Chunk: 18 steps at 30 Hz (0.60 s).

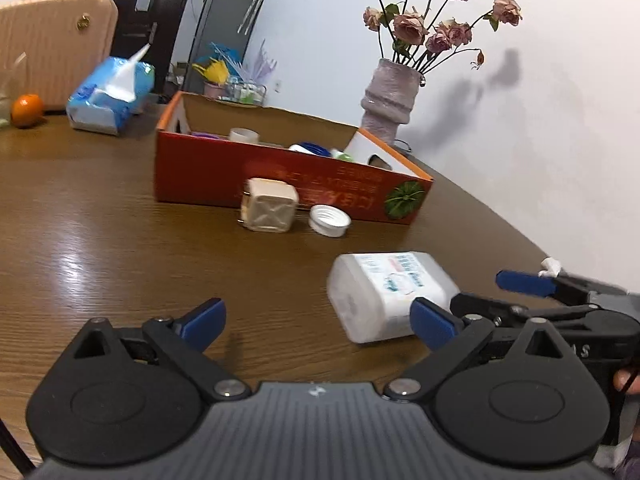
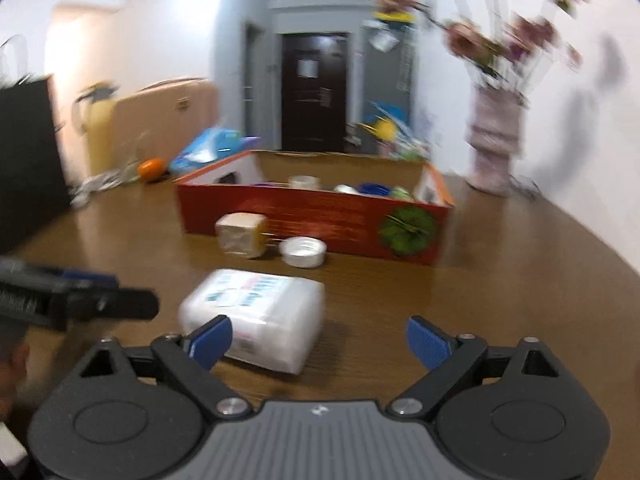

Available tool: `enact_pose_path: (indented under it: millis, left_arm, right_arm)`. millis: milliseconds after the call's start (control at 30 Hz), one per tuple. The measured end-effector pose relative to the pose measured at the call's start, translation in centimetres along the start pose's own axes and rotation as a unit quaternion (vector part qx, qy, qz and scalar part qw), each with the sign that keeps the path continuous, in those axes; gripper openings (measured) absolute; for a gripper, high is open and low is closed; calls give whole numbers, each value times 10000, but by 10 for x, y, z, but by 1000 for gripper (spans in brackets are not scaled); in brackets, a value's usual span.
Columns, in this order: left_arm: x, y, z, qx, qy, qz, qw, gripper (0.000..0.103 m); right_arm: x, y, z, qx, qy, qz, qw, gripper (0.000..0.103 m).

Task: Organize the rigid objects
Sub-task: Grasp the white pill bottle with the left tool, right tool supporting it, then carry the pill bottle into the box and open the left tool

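The white labelled bottle (image 1: 390,294) lies on its side on the wooden table (image 1: 100,248), just ahead of the left gripper (image 1: 320,320) and toward its right finger, untouched. The right gripper (image 2: 318,340), jaws spread wide and empty, points at the same bottle from close beside it. The left gripper's jaws stand wide too. Beyond, a beige block (image 1: 269,210) and a white cap (image 1: 329,220) sit against the red box (image 1: 280,176).

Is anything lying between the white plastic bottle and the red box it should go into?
Yes. The beige square container and the white cap lie on the table against the red box front wall, between it and the white plastic bottle. Lifting the bottle over them should clear both.
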<state>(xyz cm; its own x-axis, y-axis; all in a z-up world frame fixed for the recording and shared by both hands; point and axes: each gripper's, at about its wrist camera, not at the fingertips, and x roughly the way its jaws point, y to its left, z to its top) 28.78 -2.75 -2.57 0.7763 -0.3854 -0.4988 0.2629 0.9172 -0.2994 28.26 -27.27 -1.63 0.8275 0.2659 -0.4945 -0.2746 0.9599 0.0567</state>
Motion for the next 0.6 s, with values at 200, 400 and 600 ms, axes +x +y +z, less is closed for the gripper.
enact_pose_path:
  millis: [200,400,600]
  left_arm:
    - [15,2,11,-562,-35,-303,9980,81]
    - [32,-10,10,-933,172,-498,9942,37]
    - [2,-19,-4,-873,46,-388,9954,34]
  right_arm:
    - [6,-18,4,933,-55,669,9934,71]
    - [36,-33,3,2177,310,1226,9678,33]
    - [6,-13,-9,1961,283,1162,9733,30]
